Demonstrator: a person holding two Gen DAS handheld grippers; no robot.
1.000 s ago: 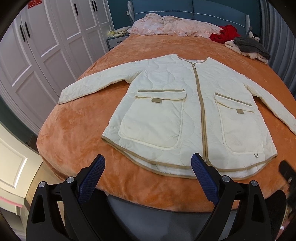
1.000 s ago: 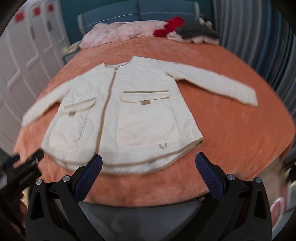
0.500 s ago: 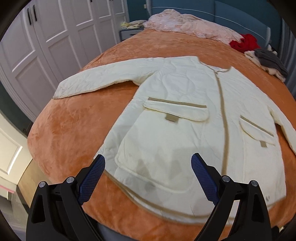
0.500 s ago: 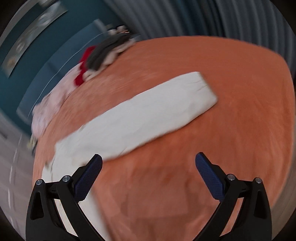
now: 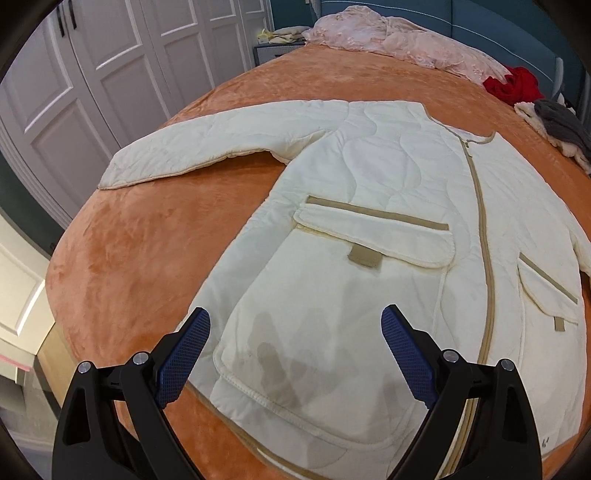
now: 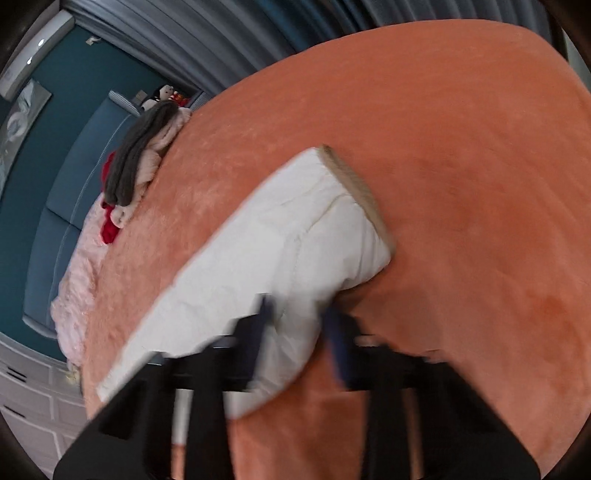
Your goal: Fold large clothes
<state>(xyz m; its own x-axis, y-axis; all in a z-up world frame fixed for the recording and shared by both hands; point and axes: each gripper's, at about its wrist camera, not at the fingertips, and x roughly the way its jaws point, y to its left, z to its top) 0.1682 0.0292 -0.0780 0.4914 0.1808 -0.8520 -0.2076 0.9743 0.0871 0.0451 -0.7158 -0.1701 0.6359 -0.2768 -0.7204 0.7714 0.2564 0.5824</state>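
A cream quilted jacket (image 5: 388, 206) with tan trim lies flat, front up, on the orange bedspread (image 5: 147, 251). Its one sleeve (image 5: 207, 144) stretches out to the left. My left gripper (image 5: 295, 347) is open and empty, hovering over the jacket's lower pocket near the hem. In the right wrist view the jacket's other sleeve (image 6: 295, 243) lies on the bedspread (image 6: 480, 184), cuff pointing up right. My right gripper (image 6: 299, 332) is blurred; its fingers have closed in around the sleeve and pinch it just behind the cuff.
A pink garment (image 5: 399, 44), a red one (image 5: 517, 85) and a grey-and-cream pile (image 5: 557, 125) lie at the bed's head by the blue headboard (image 5: 498, 22). White wardrobe doors (image 5: 92, 74) stand to the left. Grey curtains (image 6: 258, 40) hang beyond the bed.
My left gripper moved forward and lower over the jacket's pocket. My right gripper swung out to the far sleeve, dropped onto it and its fingers closed from wide open onto the sleeve.
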